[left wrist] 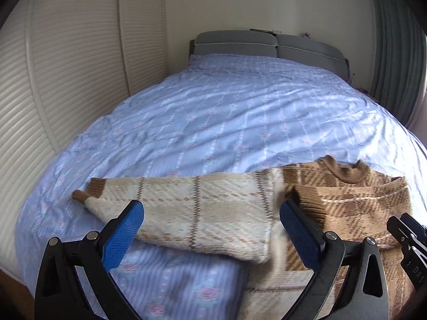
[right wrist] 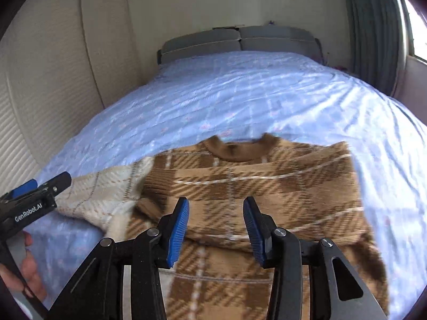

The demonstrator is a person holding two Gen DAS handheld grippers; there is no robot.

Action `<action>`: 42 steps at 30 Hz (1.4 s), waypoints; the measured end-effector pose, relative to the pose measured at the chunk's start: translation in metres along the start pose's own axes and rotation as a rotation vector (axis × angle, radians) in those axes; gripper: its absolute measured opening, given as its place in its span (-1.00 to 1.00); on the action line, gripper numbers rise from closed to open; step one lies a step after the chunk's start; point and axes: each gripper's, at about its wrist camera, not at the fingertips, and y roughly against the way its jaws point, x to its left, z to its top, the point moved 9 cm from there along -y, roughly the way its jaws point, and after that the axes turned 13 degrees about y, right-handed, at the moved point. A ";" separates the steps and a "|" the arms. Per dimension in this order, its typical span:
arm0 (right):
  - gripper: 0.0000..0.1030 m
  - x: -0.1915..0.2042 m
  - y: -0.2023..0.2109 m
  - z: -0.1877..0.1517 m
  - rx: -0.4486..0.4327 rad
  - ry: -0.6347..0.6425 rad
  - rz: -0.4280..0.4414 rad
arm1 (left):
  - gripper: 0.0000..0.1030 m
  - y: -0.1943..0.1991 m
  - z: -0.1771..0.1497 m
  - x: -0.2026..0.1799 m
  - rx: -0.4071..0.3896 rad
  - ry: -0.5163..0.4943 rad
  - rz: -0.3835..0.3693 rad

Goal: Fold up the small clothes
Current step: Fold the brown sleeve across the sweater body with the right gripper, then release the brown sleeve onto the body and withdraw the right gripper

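Left tool (left wrist: 211,226): blue pads spread wide, nothing pinched between them. It hangs just above the sweater's cream sleeve (left wrist: 186,208), which runs crosswise under and ahead of the pads, brown cuff (left wrist: 88,190) out to the tool's left. Bedspread (left wrist: 213,112) shows bare directly below the left pad.

Right tool (right wrist: 216,226): pads parted, gap narrower than the left's, holding nothing. It hovers over the sweater (right wrist: 253,186), roughly mid-chest. Just ahead of the pads a fold edge crosses the tan-and-brown plaid body; the other sleeve appears folded across the chest, its ribbed cuff end (right wrist: 157,186) ahead-left of the tool. Brown collar (right wrist: 237,152) lies farther ahead, pointing away. Cream sleeve spreads off to the tool's left, toward the left tool's tip.

Sweater lies flat on the near end of the bed. Blue floral bedspread wrinkled, stretching ahead to a grey headboard (right wrist: 240,40). Slatted wardrobe doors (left wrist: 66,66) far left; curtain (right wrist: 373,26) far right. Some motion blur at garment edges.
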 end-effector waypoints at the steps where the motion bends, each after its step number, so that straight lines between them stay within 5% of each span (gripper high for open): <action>1: -0.16 -0.016 0.005 -0.003 0.000 -0.005 -0.036 | 1.00 -0.003 -0.002 -0.014 0.011 -0.011 -0.039; 6: -0.16 -0.078 0.020 -0.024 0.003 -0.085 -0.110 | 0.85 -0.025 -0.018 -0.071 0.066 -0.083 -0.181; 10: -0.16 -0.095 0.020 -0.037 0.003 -0.146 -0.110 | 0.50 -0.045 -0.028 -0.089 0.116 -0.130 -0.187; 17: -0.16 -0.095 0.010 -0.046 -0.004 -0.149 -0.104 | 0.03 -0.076 -0.040 -0.092 0.194 -0.129 -0.200; 21: -0.16 -0.094 0.006 -0.051 0.000 -0.156 -0.091 | 0.00 -0.088 -0.043 -0.088 0.229 -0.091 -0.221; 25: -0.16 -0.100 0.002 -0.059 0.016 -0.178 -0.095 | -0.54 -0.087 -0.047 -0.092 0.269 -0.060 -0.287; 31: -0.16 -0.108 0.003 -0.066 0.024 -0.208 -0.103 | -0.82 -0.080 -0.051 -0.091 0.273 -0.063 -0.304; 42: -0.16 -0.119 0.001 -0.083 0.104 -0.143 -0.198 | -0.87 -0.084 -0.063 -0.080 0.271 -0.122 -0.231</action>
